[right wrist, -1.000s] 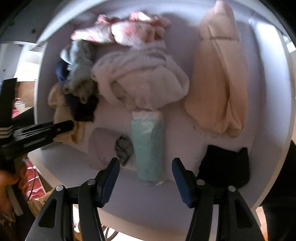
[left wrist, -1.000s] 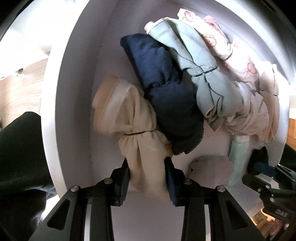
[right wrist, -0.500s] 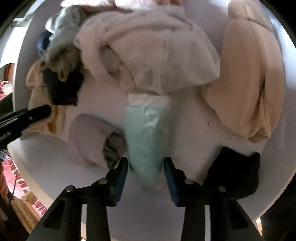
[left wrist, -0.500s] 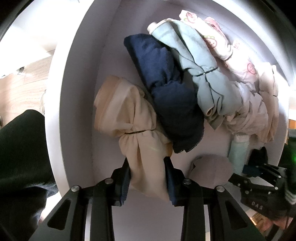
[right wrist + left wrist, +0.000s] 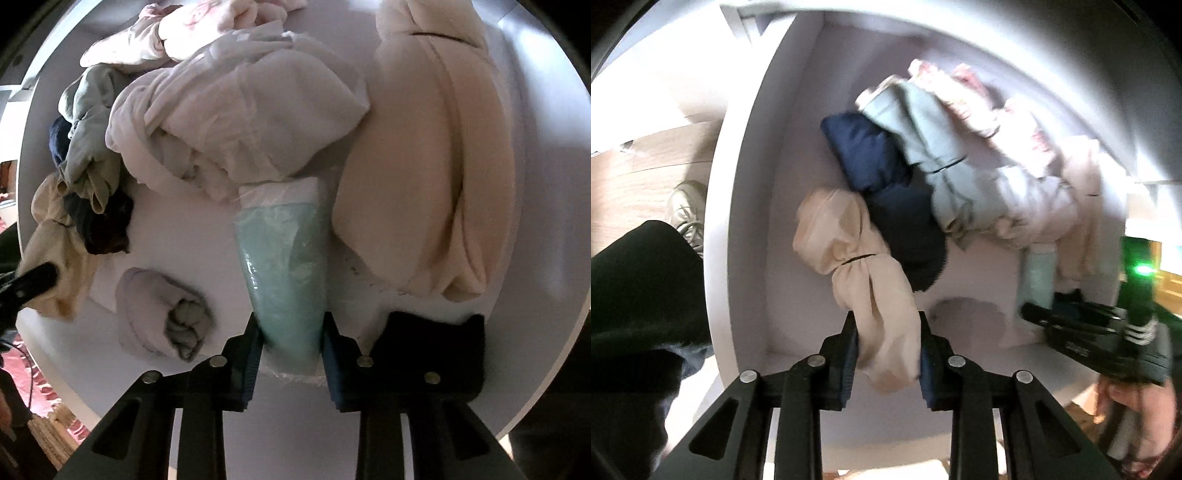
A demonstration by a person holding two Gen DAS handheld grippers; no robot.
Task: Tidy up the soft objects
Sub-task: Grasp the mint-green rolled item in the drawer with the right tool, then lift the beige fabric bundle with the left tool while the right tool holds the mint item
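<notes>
The left wrist view is showing a shoe [image 5: 685, 206] on the floor at left; the right wrist view alone is showing a black cloth [image 5: 436, 339] at lower right. The beige bundle [image 5: 864, 280] is running from centre frame down to the left tongs [image 5: 886, 354], which have just been closing and are clamping its lower end. The mint packet [image 5: 284, 266], long axis vertical on the white worktop [image 5: 229, 398], is being clamped by the right tongs [image 5: 291, 354], also just closing.

Matt beige cloth bundle [image 5: 871, 291], glossy plastic-wrapped mint roll [image 5: 284, 273], smooth white shelf [image 5: 207, 251]
</notes>
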